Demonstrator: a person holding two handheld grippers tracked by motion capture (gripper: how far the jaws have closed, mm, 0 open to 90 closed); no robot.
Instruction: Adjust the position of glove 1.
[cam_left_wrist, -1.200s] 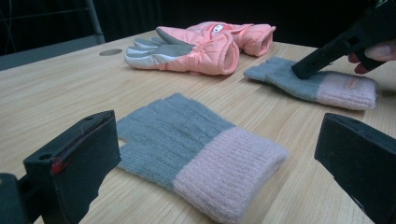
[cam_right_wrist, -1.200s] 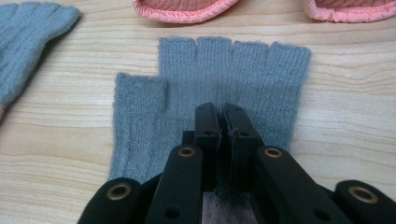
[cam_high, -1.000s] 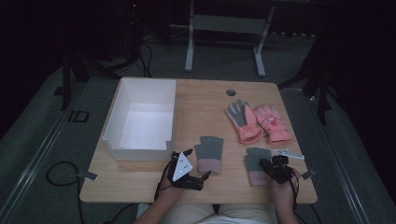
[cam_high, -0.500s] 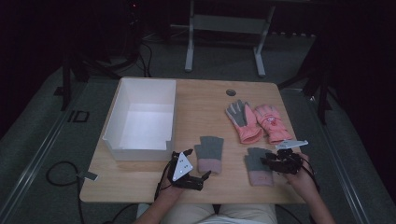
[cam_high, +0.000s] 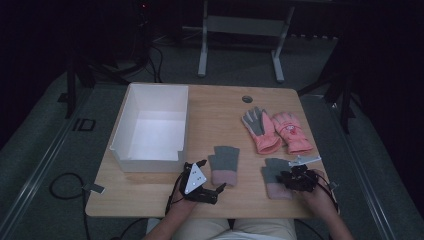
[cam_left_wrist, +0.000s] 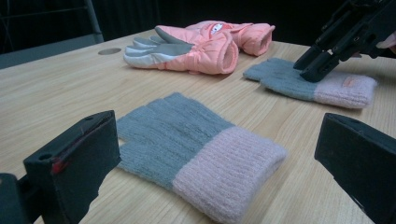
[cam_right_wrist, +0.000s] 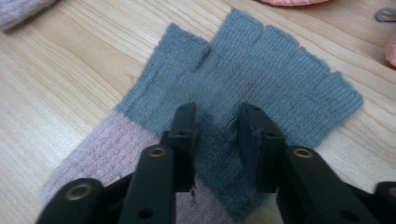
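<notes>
Two grey knit gloves with pink cuffs lie near the table's front edge. My left gripper (cam_high: 211, 175) (cam_left_wrist: 215, 158) stands open and wide, level with the table, and the left knit glove (cam_high: 224, 162) (cam_left_wrist: 187, 140) lies flat between and beyond its jaws, untouched. My right gripper (cam_high: 284, 177) (cam_right_wrist: 217, 126) (cam_left_wrist: 317, 65) points down onto the grey part of the right knit glove (cam_high: 272, 172) (cam_right_wrist: 261, 70) (cam_left_wrist: 336, 86). Its jaws have just been closing and stand narrowly apart, tips on the fabric, with flat knit between them. A pair of pink ski gloves (cam_high: 277, 131) (cam_left_wrist: 201, 46) lies farther back.
An open white box (cam_high: 145, 164) stands at the left of the wooden table (cam_high: 220, 115), close to my left gripper. A round hole (cam_high: 247, 98) marks the far edge. A metal stand (cam_high: 240, 25) is on the floor beyond.
The right hand swung out to the right and its gripper shifted slightly over the right knit glove. The left gripper and all gloves stayed where they were.
</notes>
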